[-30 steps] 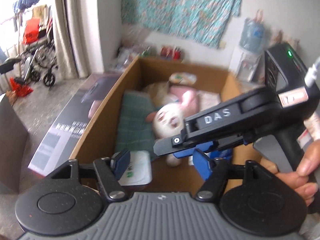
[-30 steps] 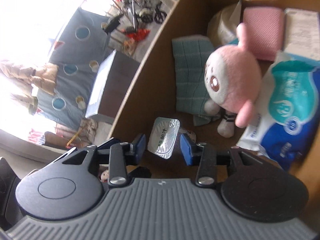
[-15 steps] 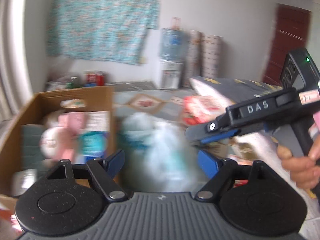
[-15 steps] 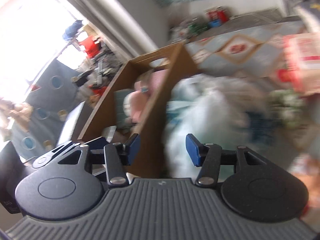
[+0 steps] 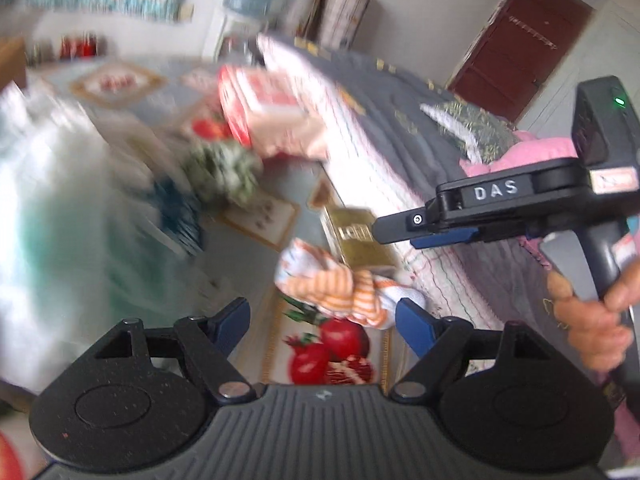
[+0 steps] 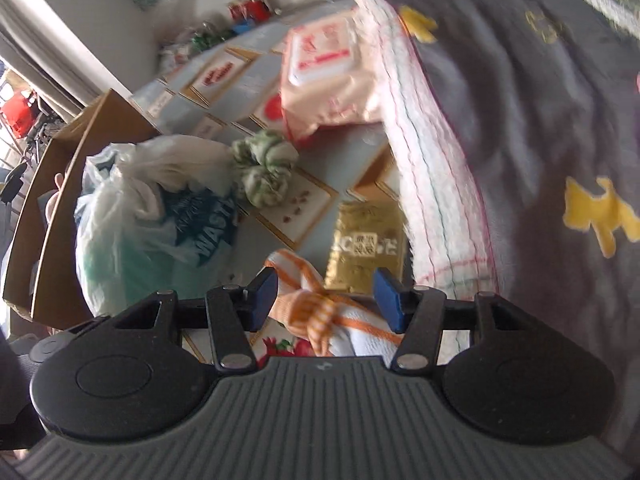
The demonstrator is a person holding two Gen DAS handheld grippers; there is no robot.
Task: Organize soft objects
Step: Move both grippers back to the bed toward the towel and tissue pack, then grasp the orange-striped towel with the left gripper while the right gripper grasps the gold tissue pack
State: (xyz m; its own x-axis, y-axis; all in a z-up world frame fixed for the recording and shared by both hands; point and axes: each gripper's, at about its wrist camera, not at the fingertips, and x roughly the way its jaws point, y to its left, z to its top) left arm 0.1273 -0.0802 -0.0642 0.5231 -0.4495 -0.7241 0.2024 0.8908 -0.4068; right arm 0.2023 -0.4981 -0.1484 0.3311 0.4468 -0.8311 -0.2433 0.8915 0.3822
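Observation:
An orange-and-white striped cloth bundle [image 5: 340, 280] lies on the floor mat beside the bed; it also shows in the right wrist view [image 6: 320, 312]. My left gripper [image 5: 322, 326] is open and empty, just short of the bundle. My right gripper [image 6: 326, 300] is open, its fingers on either side of the bundle and above it; its body shows in the left wrist view [image 5: 500, 208]. A green-white knotted cloth [image 6: 264, 172], a pink wipes pack [image 6: 328, 80] and a gold packet [image 6: 366, 248] lie on the mat. The cardboard box [image 6: 52, 208] stands at left.
A white-green plastic bag [image 6: 152, 216] stands against the box. A bed with a dark grey quilt [image 6: 520, 120] fills the right side, its edge next to the gold packet. A pink pillow [image 5: 532, 156] lies on the bed. A dark red door [image 5: 520, 44] is behind.
Both grippers have swung right, away from the cardboard box and past the plastic bag, to the floor mat beside the bed. Both stay open and empty.

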